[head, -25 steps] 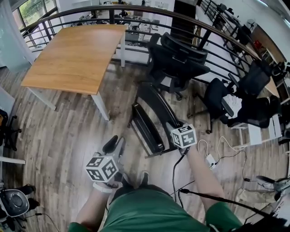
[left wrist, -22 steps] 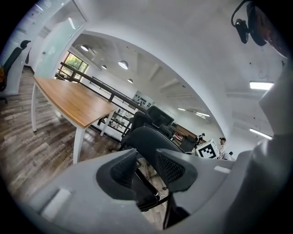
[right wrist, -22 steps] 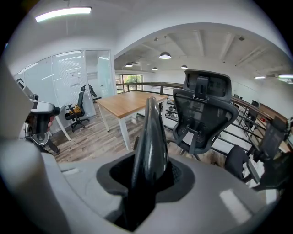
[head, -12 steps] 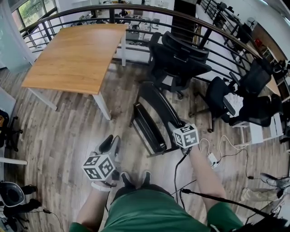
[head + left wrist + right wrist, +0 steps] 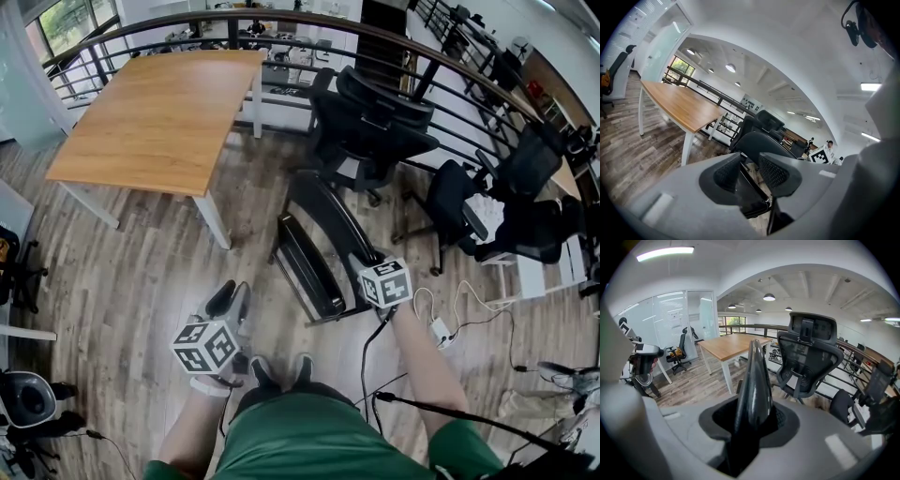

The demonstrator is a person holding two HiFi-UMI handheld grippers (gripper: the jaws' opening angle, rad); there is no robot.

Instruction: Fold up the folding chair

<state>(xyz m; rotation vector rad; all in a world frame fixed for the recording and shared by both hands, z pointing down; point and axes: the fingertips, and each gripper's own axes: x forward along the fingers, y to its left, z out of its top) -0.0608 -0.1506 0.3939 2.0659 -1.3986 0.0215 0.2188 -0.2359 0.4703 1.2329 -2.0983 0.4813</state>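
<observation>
Δ vs 1 s ago: folding chair point(image 5: 305, 267) same pose | right gripper point(image 5: 754, 420) still clamped on its backrest | left gripper point(image 5: 750, 171) jaws apart, nothing gripped, near chair

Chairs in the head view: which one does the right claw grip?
The glossy black folding chair in the middle, held in the right claw; the mesh office chairs stand untouched by the railing.

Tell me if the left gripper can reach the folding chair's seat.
Probably yes: the left gripper has its jaws apart and empty, only floor separates it from the seat, and the right gripper grips the backrest.
</observation>
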